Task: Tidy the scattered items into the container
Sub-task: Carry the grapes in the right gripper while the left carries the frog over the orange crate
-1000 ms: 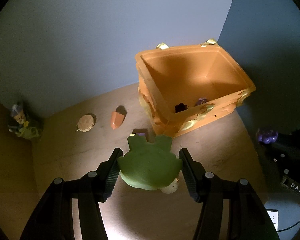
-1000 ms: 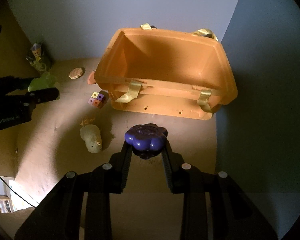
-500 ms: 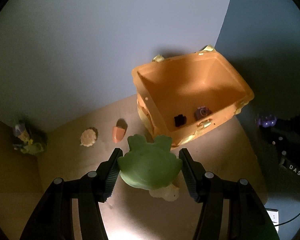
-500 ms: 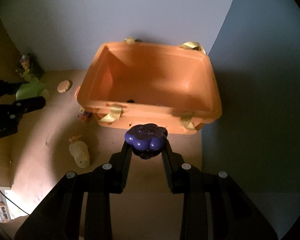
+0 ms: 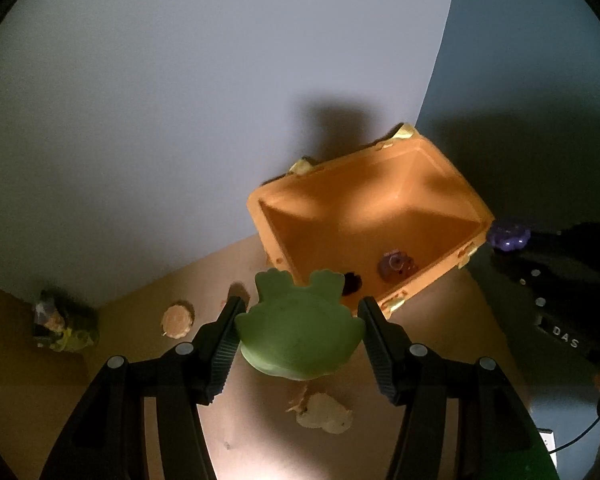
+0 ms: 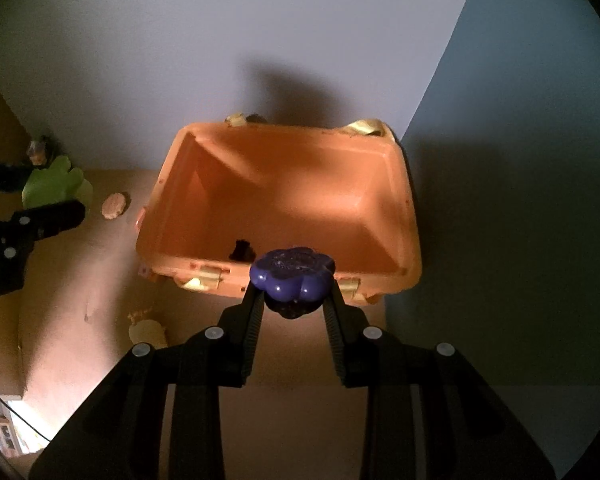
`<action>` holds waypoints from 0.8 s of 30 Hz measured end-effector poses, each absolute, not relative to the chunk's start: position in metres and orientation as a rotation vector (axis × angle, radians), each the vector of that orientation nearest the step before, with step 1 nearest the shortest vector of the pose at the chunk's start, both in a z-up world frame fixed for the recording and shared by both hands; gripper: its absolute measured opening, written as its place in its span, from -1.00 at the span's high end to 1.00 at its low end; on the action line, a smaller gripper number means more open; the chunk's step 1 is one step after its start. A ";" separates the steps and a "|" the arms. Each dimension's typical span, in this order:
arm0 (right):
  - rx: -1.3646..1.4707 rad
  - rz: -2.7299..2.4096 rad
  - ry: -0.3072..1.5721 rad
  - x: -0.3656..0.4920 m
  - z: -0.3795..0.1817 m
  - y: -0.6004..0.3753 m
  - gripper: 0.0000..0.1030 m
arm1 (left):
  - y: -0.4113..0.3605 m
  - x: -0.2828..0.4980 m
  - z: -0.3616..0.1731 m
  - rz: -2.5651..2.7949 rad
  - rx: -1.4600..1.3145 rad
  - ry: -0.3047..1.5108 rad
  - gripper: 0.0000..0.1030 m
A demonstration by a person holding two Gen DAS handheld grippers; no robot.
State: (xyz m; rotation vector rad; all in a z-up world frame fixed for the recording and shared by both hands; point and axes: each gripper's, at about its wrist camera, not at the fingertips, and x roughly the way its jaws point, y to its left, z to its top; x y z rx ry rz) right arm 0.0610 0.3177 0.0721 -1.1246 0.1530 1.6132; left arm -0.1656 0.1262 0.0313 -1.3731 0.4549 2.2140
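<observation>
The left hand-held gripper [image 5: 300,322] is clamped on a green frog toy [image 5: 298,330], its ribbed fingers [image 5: 226,344] pressing both flanks; the toy is held clear of the tabletop [image 5: 440,320], just short of the near corner of the orange container [image 5: 476,204]. The right hand-held gripper [image 6: 293,300] pinches a purple flower-shaped piece [image 6: 292,276] between its tips, held in front of the container's near wall [image 6: 380,276].

The orange container stands open at the back of the tabletop, against the wall. Inside, on its floor, lie a small dark piece [image 5: 353,282] and a purple piece [image 5: 396,266].

Loose on the tabletop: a pale yellow figure [image 5: 324,414] below the frog, a round tan biscuit-like piece [image 5: 177,319], and a small figurine [image 5: 62,326] at the far left by the wall.
</observation>
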 end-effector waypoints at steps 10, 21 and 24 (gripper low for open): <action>-1.110 1.595 0.159 0.060 0.080 0.349 0.47 | 0.149 -0.182 0.021 2.185 -1.387 0.468 -0.05; -1.126 1.572 0.200 0.064 0.071 0.382 0.47 | 0.166 -0.202 0.009 2.156 -1.389 0.458 -0.05; -1.137 1.566 0.212 0.064 0.065 0.391 0.47 | 0.174 -0.207 0.000 2.140 -1.396 0.468 -0.05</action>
